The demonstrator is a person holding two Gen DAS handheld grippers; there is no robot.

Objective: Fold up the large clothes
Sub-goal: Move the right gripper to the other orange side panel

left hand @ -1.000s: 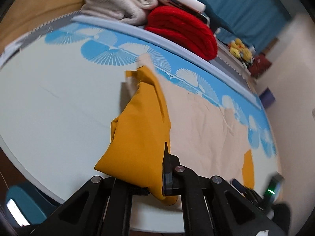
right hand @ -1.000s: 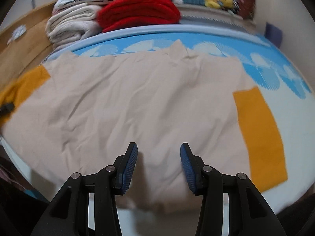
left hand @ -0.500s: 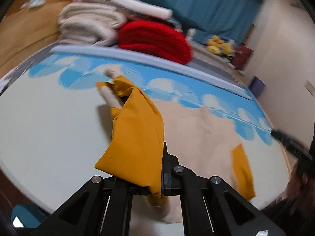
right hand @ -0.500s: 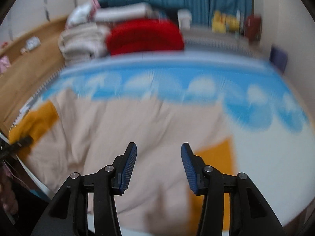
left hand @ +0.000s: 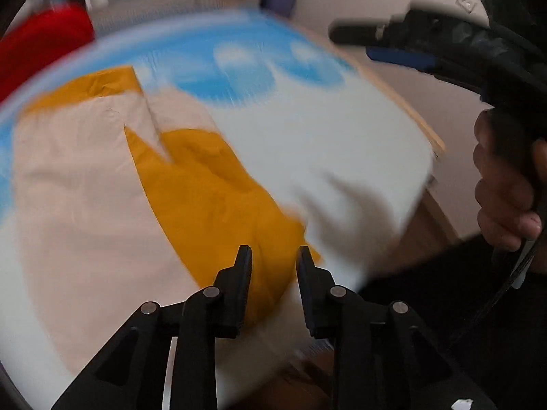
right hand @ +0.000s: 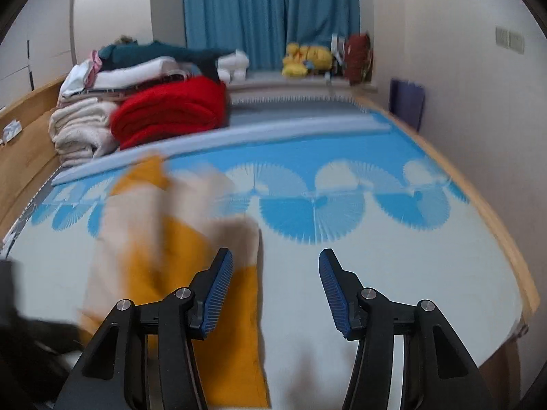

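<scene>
A beige garment (left hand: 85,188) with mustard-orange sleeves lies blurred on the bed sheet (left hand: 307,130), which is white with blue fans. One orange sleeve (left hand: 212,188) is folded across the beige body. My left gripper (left hand: 273,259) hovers over that sleeve's end; its jaws are opening, and the cloth lies below them with no pad pressing on it. My right gripper (right hand: 275,266) hangs above the bare sheet (right hand: 376,273) just right of the folded garment (right hand: 191,205); its jaws are opening with nothing between them. In the left wrist view, the right gripper (left hand: 379,44) is at the upper right, held by a hand (left hand: 506,188).
At the head of the bed sit a red folded blanket (right hand: 171,112) and cream folded towels (right hand: 82,126), with more clothes stacked on them. Yellow plush toys (right hand: 304,58) rest before a blue curtain (right hand: 270,13). A wooden bed edge (right hand: 478,205) runs along the right.
My left gripper swept the orange sleeve across over the beige body and its jaws parted off the cloth. My right gripper rose, drew away from the garment and opened wider.
</scene>
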